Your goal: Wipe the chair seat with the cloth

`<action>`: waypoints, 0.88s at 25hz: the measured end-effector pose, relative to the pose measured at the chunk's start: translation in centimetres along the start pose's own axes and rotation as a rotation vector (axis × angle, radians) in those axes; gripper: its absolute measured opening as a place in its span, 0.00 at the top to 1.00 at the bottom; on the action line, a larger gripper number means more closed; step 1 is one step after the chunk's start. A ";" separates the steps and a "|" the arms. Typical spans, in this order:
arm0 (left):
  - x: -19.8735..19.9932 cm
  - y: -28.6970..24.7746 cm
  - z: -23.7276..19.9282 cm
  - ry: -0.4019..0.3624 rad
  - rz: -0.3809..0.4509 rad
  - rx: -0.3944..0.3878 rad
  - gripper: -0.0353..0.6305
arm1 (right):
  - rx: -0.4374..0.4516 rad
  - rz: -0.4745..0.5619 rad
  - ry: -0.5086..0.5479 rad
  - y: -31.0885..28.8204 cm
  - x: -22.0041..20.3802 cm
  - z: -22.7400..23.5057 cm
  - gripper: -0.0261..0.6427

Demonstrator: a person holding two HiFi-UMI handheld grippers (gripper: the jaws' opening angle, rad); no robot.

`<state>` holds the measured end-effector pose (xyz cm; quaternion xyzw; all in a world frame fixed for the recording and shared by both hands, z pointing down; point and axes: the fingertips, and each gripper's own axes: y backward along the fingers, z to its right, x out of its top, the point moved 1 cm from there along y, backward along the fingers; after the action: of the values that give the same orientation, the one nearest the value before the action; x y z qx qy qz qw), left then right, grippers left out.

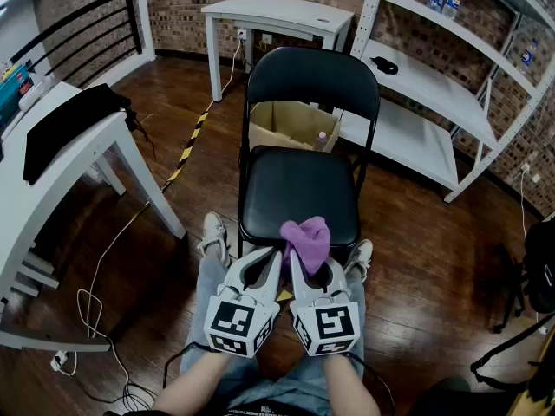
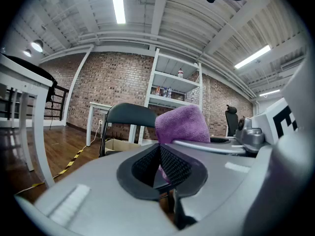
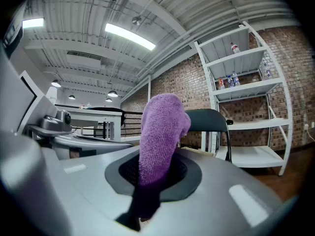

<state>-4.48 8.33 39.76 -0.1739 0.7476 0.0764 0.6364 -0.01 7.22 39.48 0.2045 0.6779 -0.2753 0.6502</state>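
The black folding chair stands right in front of me, its seat [image 1: 299,185] bare and its backrest [image 1: 312,81] at the far side. A purple cloth [image 1: 305,239] bunches upward over the seat's front edge, pinched in my right gripper [image 1: 297,258]. In the right gripper view the cloth [image 3: 160,132] rises from between the jaws of that gripper [image 3: 152,173]. My left gripper [image 1: 274,256] sits close beside the right one, jaws together with nothing in them. From the left gripper view, the cloth [image 2: 182,124] shows just beyond the left gripper [image 2: 160,163].
A cardboard box [image 1: 290,124] lies on the floor behind the chair. A white table [image 1: 61,159] with a black fabric [image 1: 69,120] stands at the left, white shelving [image 1: 416,76] at the right, a small white table [image 1: 277,16] at the back. Cables [image 1: 95,310] trail on the floor.
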 end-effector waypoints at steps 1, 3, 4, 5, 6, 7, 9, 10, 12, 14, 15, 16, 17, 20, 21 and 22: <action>0.1 -0.7 -0.5 0.001 0.000 0.003 0.94 | 0.002 -0.006 0.000 -0.8 -0.1 0.4 0.89; 0.2 -2.1 -1.5 0.005 0.002 0.012 0.94 | 0.009 -0.018 0.002 -2.5 -0.4 1.0 0.89; 0.3 -2.7 -2.1 0.008 0.004 0.019 0.94 | 0.014 -0.023 0.004 -3.3 -0.5 1.3 0.89; 0.3 -3.2 -2.8 0.012 0.006 0.027 0.94 | 0.020 -0.027 0.006 -4.2 -0.6 1.5 0.89; 0.3 -3.7 -3.4 0.015 0.006 0.035 0.94 | 0.026 -0.030 0.006 -4.9 -0.7 1.7 0.89; 0.3 -4.2 -3.9 0.017 0.005 0.041 0.94 | 0.030 -0.032 0.006 -5.6 -0.8 1.9 0.89; 0.2 -5.0 -4.9 0.019 -0.001 0.049 0.94 | 0.036 -0.038 0.006 -6.8 -0.8 2.1 0.89; 0.2 -5.4 -5.3 0.020 -0.003 0.051 0.94 | 0.040 -0.040 0.007 -7.4 -0.8 2.2 0.89; 0.3 -6.2 -6.0 0.021 -0.009 0.051 0.94 | 0.047 -0.045 0.015 -8.6 -0.7 2.4 0.89; 0.5 -7.2 -6.5 0.023 -0.014 0.050 0.94 | 0.052 -0.050 0.028 -9.7 -0.4 2.8 0.89; 0.7 -7.7 -6.8 0.022 -0.014 0.048 0.94 | 0.053 -0.052 0.033 -10.2 -0.3 3.1 0.89; 0.8 -8.3 -7.0 0.022 -0.014 0.046 0.94 | 0.053 -0.054 0.038 -10.7 -0.1 3.4 0.89; 1.0 -8.8 -7.3 0.022 -0.014 0.044 0.94 | 0.053 -0.057 0.042 -11.3 0.0 3.7 0.89; 1.5 -10.3 -8.4 0.022 -0.010 0.045 0.94 | 0.056 -0.067 0.055 -13.1 0.1 4.5 0.89; 1.7 -10.7 -8.7 0.021 -0.010 0.047 0.94 | 0.060 -0.071 0.060 -13.7 0.1 4.8 0.89; 1.7 -11.2 -9.1 0.021 -0.009 0.050 0.94 | 0.065 -0.075 0.066 -14.3 0.0 5.0 0.89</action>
<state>-9.11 -5.38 40.89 -0.1622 0.7553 0.0529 0.6328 -5.29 -6.93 40.97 0.2090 0.6967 -0.3145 0.6099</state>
